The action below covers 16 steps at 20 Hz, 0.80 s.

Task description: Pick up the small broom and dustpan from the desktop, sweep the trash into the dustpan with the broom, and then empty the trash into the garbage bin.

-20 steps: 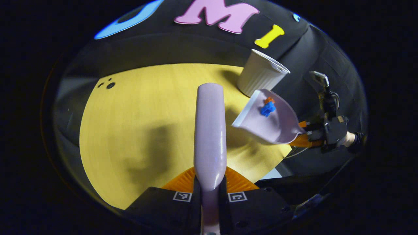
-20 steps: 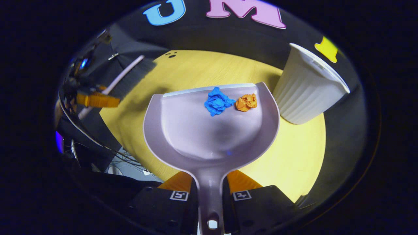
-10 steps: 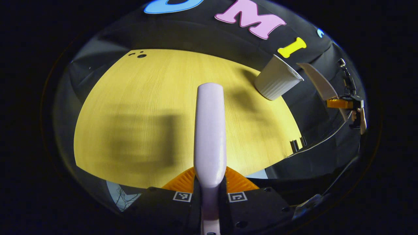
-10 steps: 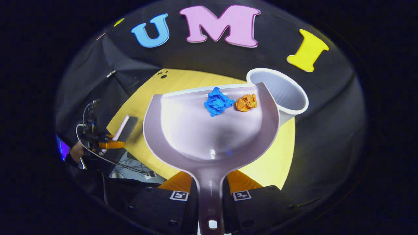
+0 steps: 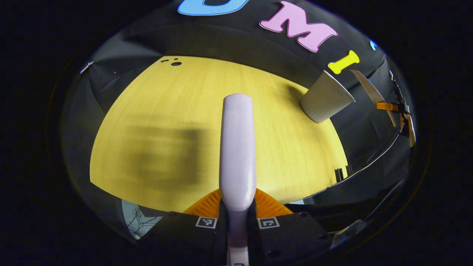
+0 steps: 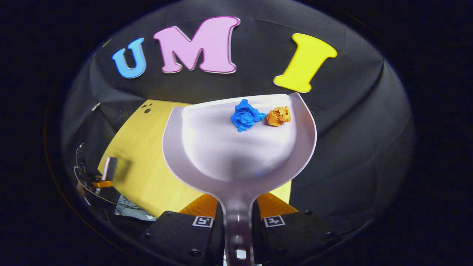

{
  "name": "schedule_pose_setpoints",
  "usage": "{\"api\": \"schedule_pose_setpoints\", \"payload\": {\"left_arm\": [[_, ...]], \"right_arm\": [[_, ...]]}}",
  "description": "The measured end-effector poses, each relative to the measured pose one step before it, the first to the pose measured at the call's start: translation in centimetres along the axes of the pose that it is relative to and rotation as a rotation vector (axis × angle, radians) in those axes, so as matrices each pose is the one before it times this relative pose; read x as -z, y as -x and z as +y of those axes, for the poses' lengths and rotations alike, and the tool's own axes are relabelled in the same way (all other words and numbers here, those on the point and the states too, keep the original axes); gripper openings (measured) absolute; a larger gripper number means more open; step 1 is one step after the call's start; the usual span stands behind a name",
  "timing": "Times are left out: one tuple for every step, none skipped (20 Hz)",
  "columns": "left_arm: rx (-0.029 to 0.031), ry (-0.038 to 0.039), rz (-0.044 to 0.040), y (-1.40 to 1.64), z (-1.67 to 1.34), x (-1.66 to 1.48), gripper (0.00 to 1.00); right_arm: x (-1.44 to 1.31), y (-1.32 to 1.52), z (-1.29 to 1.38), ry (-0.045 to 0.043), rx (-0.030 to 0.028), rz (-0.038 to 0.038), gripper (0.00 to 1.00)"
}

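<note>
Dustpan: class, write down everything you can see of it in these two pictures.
The dustpan is pale lilac, glossy, seemingly plastic, with a rounded scoop, raised side walls, a straight front lip and a narrow handle with a hole at its end. The right claw grips the handle with both fingers. It is held in the air, lip pointing towards the booth wall. Two crumpled paper balls, one blue and one orange, lie near the lip. The left gripper view shows it edge-on, beside the bin.
</note>
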<state>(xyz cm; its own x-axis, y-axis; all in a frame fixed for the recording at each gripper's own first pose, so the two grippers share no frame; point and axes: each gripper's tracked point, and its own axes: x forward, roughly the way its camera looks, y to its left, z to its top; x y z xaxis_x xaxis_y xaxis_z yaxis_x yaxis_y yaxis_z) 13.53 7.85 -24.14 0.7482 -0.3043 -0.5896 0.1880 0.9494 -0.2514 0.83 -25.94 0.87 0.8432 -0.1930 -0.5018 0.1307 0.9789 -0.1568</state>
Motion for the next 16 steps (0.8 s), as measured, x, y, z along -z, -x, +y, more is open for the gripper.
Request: {"api": "schedule_pose_setpoints", "payload": {"left_arm": [[-0.00584, 0.00135, -0.00577, -0.111, 0.084, -0.558, 0.26], [-0.00802, 0.00118, -0.00574, -0.208, 0.137, -0.487, 0.26], [-0.00736, 0.01132, -0.00428, -0.109, 0.027, -0.441, 0.25], [-0.00004, 0.01807, -0.00802, -0.071, -0.177, -0.449, 0.26], [0.00238, 0.01702, -0.00704, -0.106, -0.266, -0.353, 0.26], [0.00009, 0.01166, -0.00393, -0.218, -0.099, -0.083, 0.26], [-0.00313, 0.0056, -0.00111, -0.173, -0.104, -0.051, 0.26], [-0.00449, 0.00277, 0.00295, -0.26, -0.057, 0.024, 0.26], [-0.00514, 0.00227, 0.00359, -0.252, -0.029, -0.004, 0.26], [-0.00348, 0.0019, 0.00347, -0.247, -0.02, 0.044, 0.26], [-0.00348, 0.00003, 0.00435, -0.158, -0.024, -0.059, 0.26], [-0.00741, -0.00068, 0.00723, -0.193, 0.03, -0.008, 0.26], [-0.00844, -0.00433, 0.00442, -0.137, 0.077, -0.175, 0.26], [-0.00859, -0.0048, 0.00267, -0.144, 0.103, -0.133, 0.26], [-0.00715, -0.00442, -0.00053, -0.038, 0.054, -0.325, 0.25], [-0.00292, -0.0008, -0.00157, -0.072, -0.083, -0.193, 0.26]], "right_arm": [[-0.532, -0.88, -1.185, 0.00208, 0.02421, -0.00667, 0.35], [-0.318, -0.919, -0.825, -0.00322, 0.01849, -0.00082, 0.34], [-0.238, -0.924, -0.739, -0.00215, 0.01751, -0.00294, 0.35], [-0.341, -0.86, -0.684, 0.00848, 0.02052, -0.00883, 0.35], [-0.134, -0.778, -0.726, 0.01775, 0.02528, -0.00602, 0.34], [0.002, -0.768, -0.614, 0.02344, 0.02332, 0.00226, 0.35], [0.37, -0.605, -0.393, 0.03016, 0.02232, 0.00579, 0.34], [0.132, -0.764, -0.398, 0.03757, 0.02153, 0.00448, 0.34], [-0.027, -1.058, -0.169, 0.03665, 0.02118, 0.00553, 0.35], [0.025, -0.882, -0.038, 0.02917, 0.01588, 0.00496, 0.34], [-0.093, -0.625, -0.071, 0.02488, 0.01049, 0.00072, 0.34], [-0.268, -0.455, 0.085, 0.02537, 0.00458, -0.00786, 0.35], [-0.461, -0.5, 0.035, 0.02696, 0.00478, -0.01341, 0.35], [-0.15, -0.292, -0.075, 0.0326, 0.00753, -0.00146, 0.35], [0.103, -0.504, -0.135, 0.04167, 0.01585, 0.0067, 0.35], [-0.07, -0.493, -0.227, 0.04897, 0.0239, 0.00255, 0.35]]}}
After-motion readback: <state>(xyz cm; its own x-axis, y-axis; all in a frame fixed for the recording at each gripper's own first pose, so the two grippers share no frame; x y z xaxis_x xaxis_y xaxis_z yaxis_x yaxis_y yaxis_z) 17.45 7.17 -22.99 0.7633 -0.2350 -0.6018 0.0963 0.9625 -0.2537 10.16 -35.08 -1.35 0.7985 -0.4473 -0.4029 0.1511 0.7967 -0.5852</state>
